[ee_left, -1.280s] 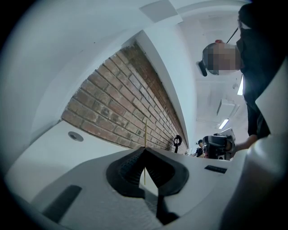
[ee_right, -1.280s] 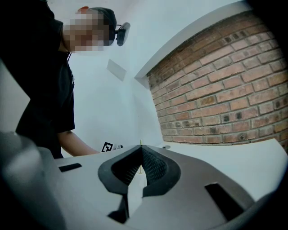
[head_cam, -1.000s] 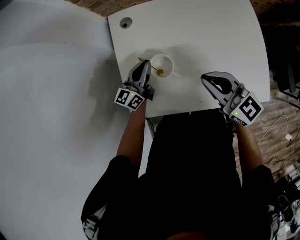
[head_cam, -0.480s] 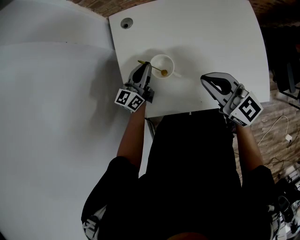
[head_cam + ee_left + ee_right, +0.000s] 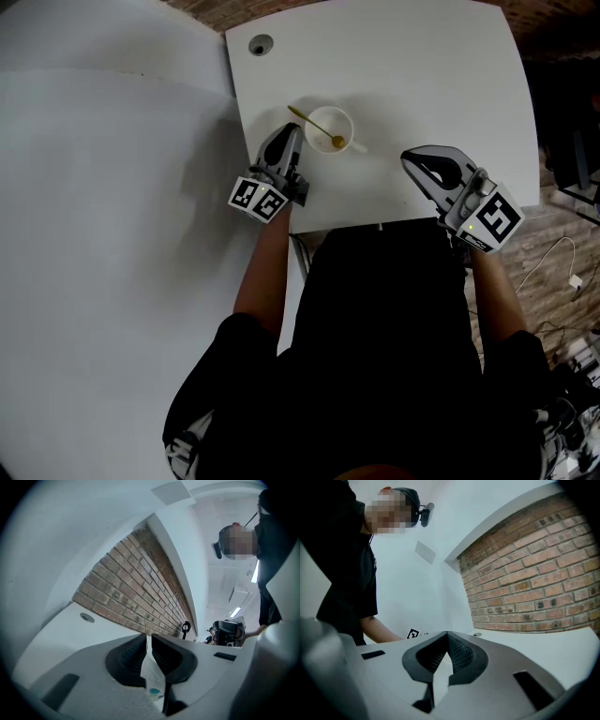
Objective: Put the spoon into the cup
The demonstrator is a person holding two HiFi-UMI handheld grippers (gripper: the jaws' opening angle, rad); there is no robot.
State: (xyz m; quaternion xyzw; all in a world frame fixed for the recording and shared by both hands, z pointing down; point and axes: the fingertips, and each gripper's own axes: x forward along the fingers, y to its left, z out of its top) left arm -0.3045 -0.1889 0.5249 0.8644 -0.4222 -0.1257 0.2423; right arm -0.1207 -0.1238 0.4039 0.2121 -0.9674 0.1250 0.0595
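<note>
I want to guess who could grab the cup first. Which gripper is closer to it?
Left. The left gripper sits right beside the cup, at its left side; the right gripper is farther off on its right, clearly apart.

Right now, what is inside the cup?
A gold spoon rests in the white cup, its handle poking out over the rim. The bit of cup bottom beneath the spoon's round end is covered.

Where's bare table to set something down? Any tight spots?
Free: the far table from the grommet hole to the right edge, beyond the cup; also between cup and right gripper. Tight: the near left corner, where the left gripper sits beside cup and spoon.
</note>
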